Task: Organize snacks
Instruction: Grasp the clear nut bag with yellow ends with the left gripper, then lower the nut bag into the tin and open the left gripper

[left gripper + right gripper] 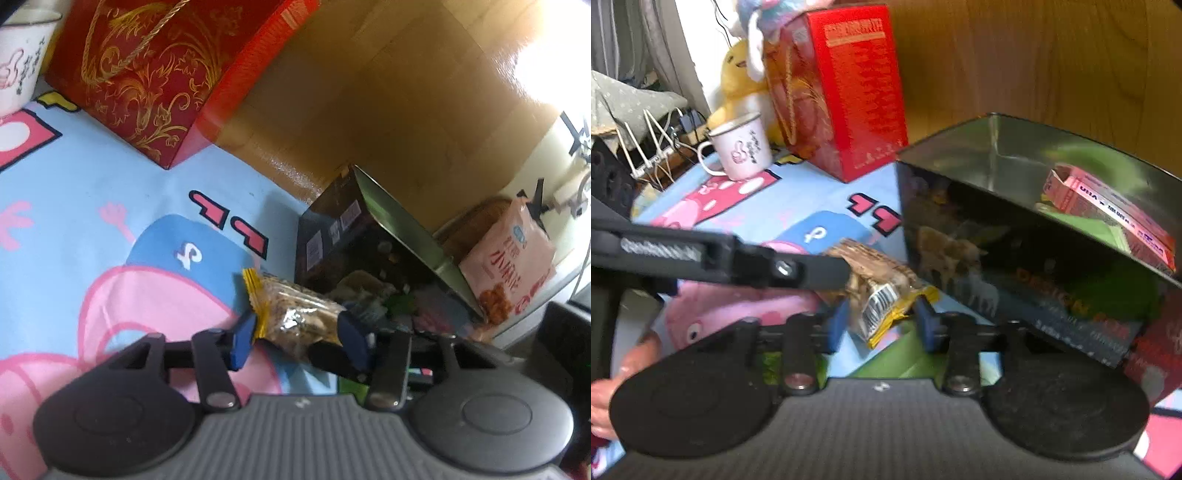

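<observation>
- Two grippers on one snack bar [295, 314]: left gripper [299, 338] clamps it, right gripper [882, 321] straddles its yellow end, contact unclear.
- Risk: opposing pulls tear the wrapper or drop it short of the tin [997, 147].

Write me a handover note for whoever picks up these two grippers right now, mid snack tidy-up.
Left gripper: shut on the snack bar.
Right gripper: pads appear pressed on the same bar's yellow-edged end, so both grippers are on one bar.
Where: the bar is over the cartoon mat, right beside the open tin; I cannot tell whether it is lifted or resting.
Done: a pink carton and green packets are in the tin.
Left: put this bar in the tin. A pink snack bag sits outside, behind the tin.
</observation>
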The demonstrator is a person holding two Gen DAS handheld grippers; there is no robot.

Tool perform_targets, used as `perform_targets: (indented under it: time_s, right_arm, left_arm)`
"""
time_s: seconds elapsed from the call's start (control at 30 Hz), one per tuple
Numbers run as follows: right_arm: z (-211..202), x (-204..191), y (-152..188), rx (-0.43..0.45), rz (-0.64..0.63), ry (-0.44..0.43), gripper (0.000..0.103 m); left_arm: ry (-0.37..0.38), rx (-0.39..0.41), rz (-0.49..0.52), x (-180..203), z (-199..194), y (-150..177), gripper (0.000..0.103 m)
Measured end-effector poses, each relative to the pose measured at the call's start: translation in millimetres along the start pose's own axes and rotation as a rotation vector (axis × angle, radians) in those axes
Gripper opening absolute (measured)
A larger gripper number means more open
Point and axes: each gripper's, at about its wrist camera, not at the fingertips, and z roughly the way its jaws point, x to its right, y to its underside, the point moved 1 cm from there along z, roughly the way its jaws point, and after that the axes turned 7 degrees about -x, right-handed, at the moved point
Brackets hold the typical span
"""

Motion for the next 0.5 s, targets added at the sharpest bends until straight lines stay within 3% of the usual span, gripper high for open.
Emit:
perform_targets:
  time_s: [0.13, 0.3, 0.5]
  right_arm:
    - [-21.2, -14.2, 6.5, 0.07, -0.07, 0.046, 0.036]
    - [-67.8, -29.4, 17.8, 0.176, -0.124, 0.066, 0.036]
    - [-102.6, -35.2, 52.4, 0.245, -0.133, 0.093, 0.036]
  left_arm:
    - [0.054, 0.028, -0.002, 9.8, -18.9, 6.4, 0.045]
    - [0.105, 0.085, 0.078, 38.9, -52.1, 24.0, 0.045]
    - [0.128, 0.059, 0.145, 64.8, -62.2, 52.1, 0.045]
